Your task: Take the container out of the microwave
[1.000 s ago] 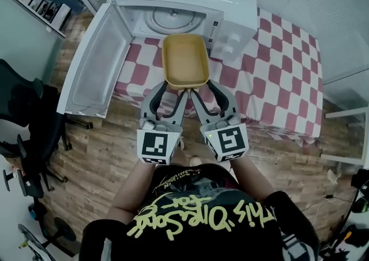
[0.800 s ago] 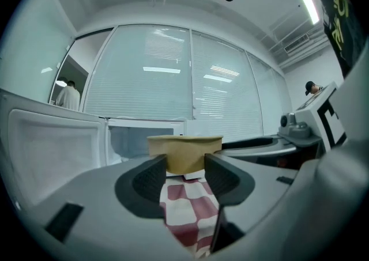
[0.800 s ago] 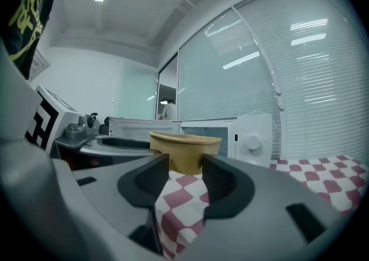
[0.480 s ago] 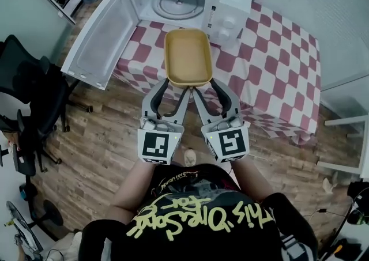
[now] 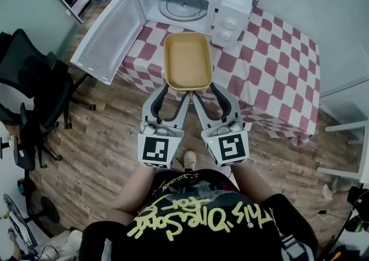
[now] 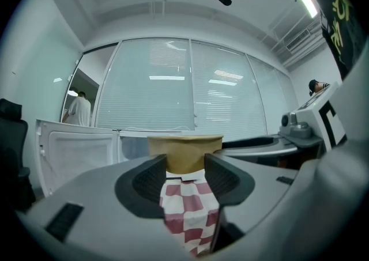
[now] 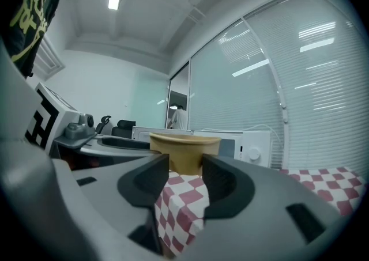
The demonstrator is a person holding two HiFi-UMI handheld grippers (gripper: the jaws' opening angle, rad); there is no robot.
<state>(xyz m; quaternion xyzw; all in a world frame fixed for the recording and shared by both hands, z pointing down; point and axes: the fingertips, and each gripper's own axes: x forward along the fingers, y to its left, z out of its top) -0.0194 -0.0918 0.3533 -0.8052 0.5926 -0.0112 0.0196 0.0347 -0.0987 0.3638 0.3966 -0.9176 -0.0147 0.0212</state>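
Observation:
The tan oblong container [image 5: 188, 61] hangs empty in the air over the near edge of the checked table, outside the microwave [image 5: 230, 0]. My left gripper [image 5: 174, 91] and right gripper [image 5: 204, 90] sit side by side at its near end, each shut on that end wall. In the left gripper view the container [image 6: 185, 153] fills the gap at the tips of the left gripper [image 6: 185, 173]. The right gripper view shows the same: the container [image 7: 185, 151] is pinched at the tips of the right gripper [image 7: 185, 173]. The microwave's door [image 5: 109, 29] stands wide open to the left, and the turntable [image 5: 183, 7] inside is bare.
A red and white checked cloth [image 5: 277, 70] covers the table, with the microwave at its far left corner. Black office chairs [image 5: 29, 81] stand on the wood floor to the left. A person [image 6: 78, 110] stands far off behind the glass wall.
Both grippers have drawn the container back from the microwave's mouth toward the table's near edge, and a little higher. Their hold looks the same.

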